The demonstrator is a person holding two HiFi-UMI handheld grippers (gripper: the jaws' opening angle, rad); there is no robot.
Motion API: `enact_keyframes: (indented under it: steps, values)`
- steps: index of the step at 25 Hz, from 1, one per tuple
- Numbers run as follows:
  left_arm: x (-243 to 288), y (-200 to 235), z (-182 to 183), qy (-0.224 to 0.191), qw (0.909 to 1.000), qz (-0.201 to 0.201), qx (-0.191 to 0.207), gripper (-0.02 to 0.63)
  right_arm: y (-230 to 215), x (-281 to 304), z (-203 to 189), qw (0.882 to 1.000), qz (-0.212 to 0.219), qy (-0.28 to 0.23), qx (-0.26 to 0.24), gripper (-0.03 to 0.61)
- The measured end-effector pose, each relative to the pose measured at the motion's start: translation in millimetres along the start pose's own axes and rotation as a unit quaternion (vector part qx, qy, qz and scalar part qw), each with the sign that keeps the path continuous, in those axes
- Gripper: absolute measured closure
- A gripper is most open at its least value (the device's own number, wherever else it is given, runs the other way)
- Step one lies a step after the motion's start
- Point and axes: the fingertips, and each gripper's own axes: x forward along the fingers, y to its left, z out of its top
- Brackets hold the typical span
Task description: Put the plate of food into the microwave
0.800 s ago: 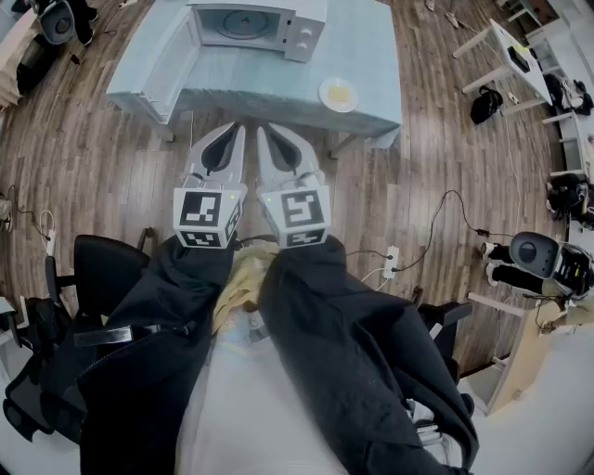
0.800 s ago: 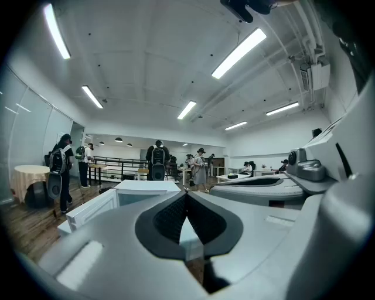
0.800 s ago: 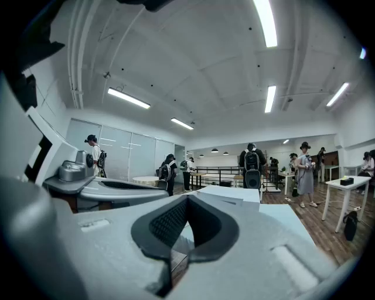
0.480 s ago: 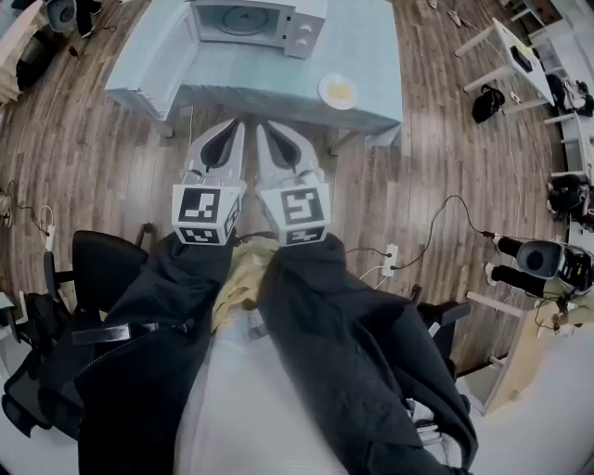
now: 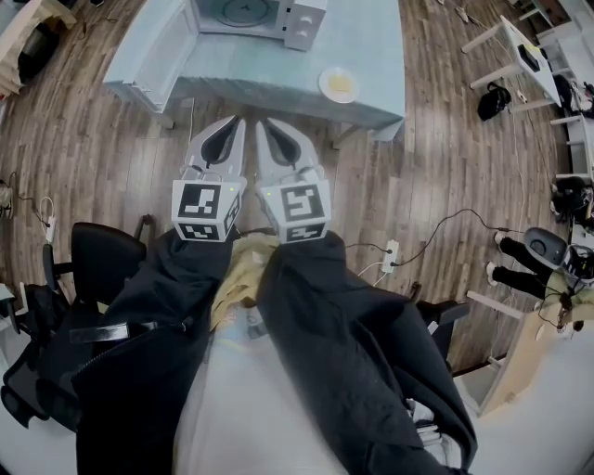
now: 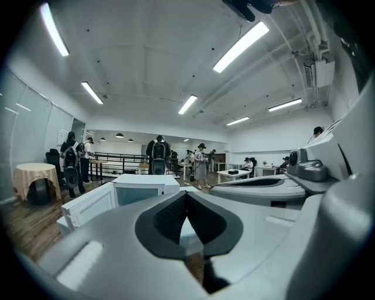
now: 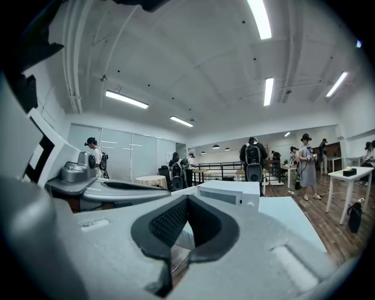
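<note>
While the left gripper [image 5: 238,123] and right gripper [image 5: 264,123] sit side by side out front, claws pressed together and empty, the only change from a second ago is the table [image 5: 278,65] sliding a bit toward the top of the head view. The plate [image 5: 340,84] still rests on it, just right of the microwave [image 5: 260,13], well away from both. So I'd say no reach has started yet.

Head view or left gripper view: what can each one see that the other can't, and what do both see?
Only the head view shows the plate of food and the person's dark sleeves. Only the left gripper view shows the ceiling lights and people standing far off. Both show the white microwave on the blue table, plus the left tool and right tool, both shut and empty.
</note>
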Motion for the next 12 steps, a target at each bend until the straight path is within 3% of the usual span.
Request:
enact_keyframes:
  steps: [12]
  values:
    - [10.1,-37.3,-20.5,0.014,0.9998,-0.009,-0.009,0.618,-18.7,-24.9,-19.6,1.0,0.004,0.01,0.006,0.581]
